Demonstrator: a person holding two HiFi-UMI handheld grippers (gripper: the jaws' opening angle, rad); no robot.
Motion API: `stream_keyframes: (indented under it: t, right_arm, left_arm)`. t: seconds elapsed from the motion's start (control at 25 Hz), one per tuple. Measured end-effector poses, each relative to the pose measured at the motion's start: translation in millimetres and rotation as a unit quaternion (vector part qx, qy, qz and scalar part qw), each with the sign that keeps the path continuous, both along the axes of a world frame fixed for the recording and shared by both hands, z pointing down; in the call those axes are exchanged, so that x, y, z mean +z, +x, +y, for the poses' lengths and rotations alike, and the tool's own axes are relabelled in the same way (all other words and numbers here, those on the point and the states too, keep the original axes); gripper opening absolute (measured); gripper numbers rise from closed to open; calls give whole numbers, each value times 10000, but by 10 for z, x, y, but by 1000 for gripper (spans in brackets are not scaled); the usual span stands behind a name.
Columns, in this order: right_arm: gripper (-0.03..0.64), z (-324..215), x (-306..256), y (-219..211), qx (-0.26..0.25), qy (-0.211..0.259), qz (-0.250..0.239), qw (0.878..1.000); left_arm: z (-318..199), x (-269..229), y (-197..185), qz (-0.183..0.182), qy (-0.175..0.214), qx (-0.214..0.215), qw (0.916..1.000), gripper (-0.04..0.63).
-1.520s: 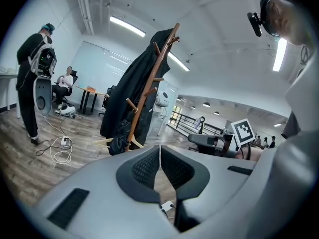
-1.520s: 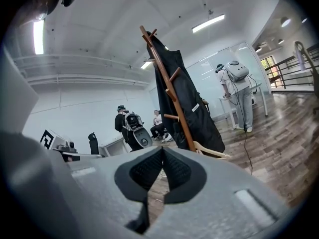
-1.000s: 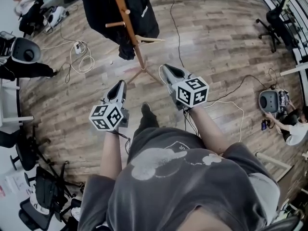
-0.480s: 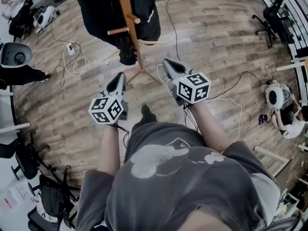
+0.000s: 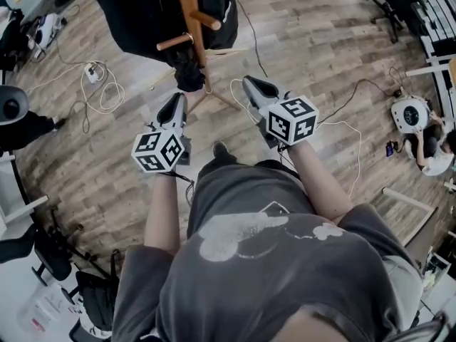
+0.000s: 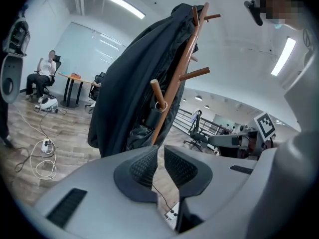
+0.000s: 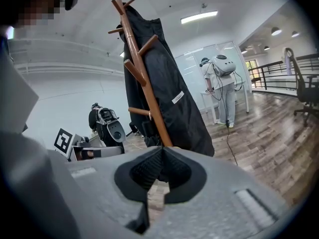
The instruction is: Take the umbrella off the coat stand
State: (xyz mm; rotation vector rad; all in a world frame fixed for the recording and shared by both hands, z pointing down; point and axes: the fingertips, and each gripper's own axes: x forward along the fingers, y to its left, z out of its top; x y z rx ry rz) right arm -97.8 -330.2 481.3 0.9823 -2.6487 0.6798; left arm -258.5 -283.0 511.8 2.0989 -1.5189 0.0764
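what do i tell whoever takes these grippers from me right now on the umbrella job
Left gripper: jaws have just been opening, only a slit apart, nothing between them.
Right gripper: shut, empty.
Both are short of the coat stand, pointing at it and touching nothing.
The folded dark umbrella hangs from a lower peg, beside the black coat.
Done: nothing taken off yet.
Left: reach in, grip the umbrella, lift it off the peg and bring it away.

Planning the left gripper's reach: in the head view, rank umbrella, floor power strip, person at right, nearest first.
Left gripper, jaws just opening, empty:
1. umbrella, ahead on the stand
2. power strip, floor, left
3. person, far right
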Motion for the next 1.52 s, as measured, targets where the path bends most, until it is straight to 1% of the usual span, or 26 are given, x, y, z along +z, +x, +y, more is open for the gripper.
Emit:
stream_keyframes:
  t: [0.04,0.16,0.2,0.24,0.28,0.36,0.44,0.52,0.68,0.8,0.88,0.96,1.08,1.2,1.36,1.52]
  right_arm:
    - [-2,-17,26,-6,25,-2,33,10000]
    - [-2,-75,116,-8,141,-39,131,9998]
    - [-2,-100,142,-16,175,-61,154,9997]
    - [-2,-125,164,-30,190,-77,173,9996]
    - [-2,-152,178,-49,184,-80,189,9996]
    - [-2,-217,199,-95,136,-55,213,9997]
    - [-2,-290,232,-154,94,-63,208,9997]
    - [-2,-350,285,-221,55,-122,203,9997]
    - [-2,-408,431,-306,-4,-237,230,9995]
    - [-2,-383,539,-314,-27,-353,233,9991]
    - [-2,-378,588,-320,-41,-408,251,9988]
    - [-2,-389,625,-311,-30,-440,265,9987]
    - [-2,-430,674,-267,23,-476,276,9985]
    - [-2,-481,723,-246,80,-501,302,9983]
    - [-2,-492,786,-227,148,-575,283,9978]
    - [-2,-481,810,-209,196,-618,238,9976]
  left_arm:
    - [-46,39,-2,-14,-8,47,10000,57]
    - [-176,153,-7,-65,-16,218,9997,70]
    - [-217,189,-7,-47,-34,281,9996,98]
    - [-256,224,-1,-25,-57,351,9994,161]
    - [-293,255,10,-38,-73,423,9991,203]
    - [-371,316,27,-235,-49,539,9983,244]
    - [-458,401,10,-452,-45,556,9974,268]
    - [-534,487,-9,-484,-133,564,9971,291]
    - [-671,583,-30,-437,-224,536,9974,313]
    - [-753,689,-62,-630,-276,446,9966,325]
    - [-819,763,-80,-666,-319,421,9964,333]
    - [-885,821,-89,-697,-288,410,9963,336]
    - [-984,910,-87,-848,-222,388,9954,344]
    - [-1073,1011,-75,-928,-288,384,9945,356]
    - [-1138,1076,-77,-970,-302,256,9945,362]
    - [-1246,1162,-36,-1056,-382,307,9932,364]
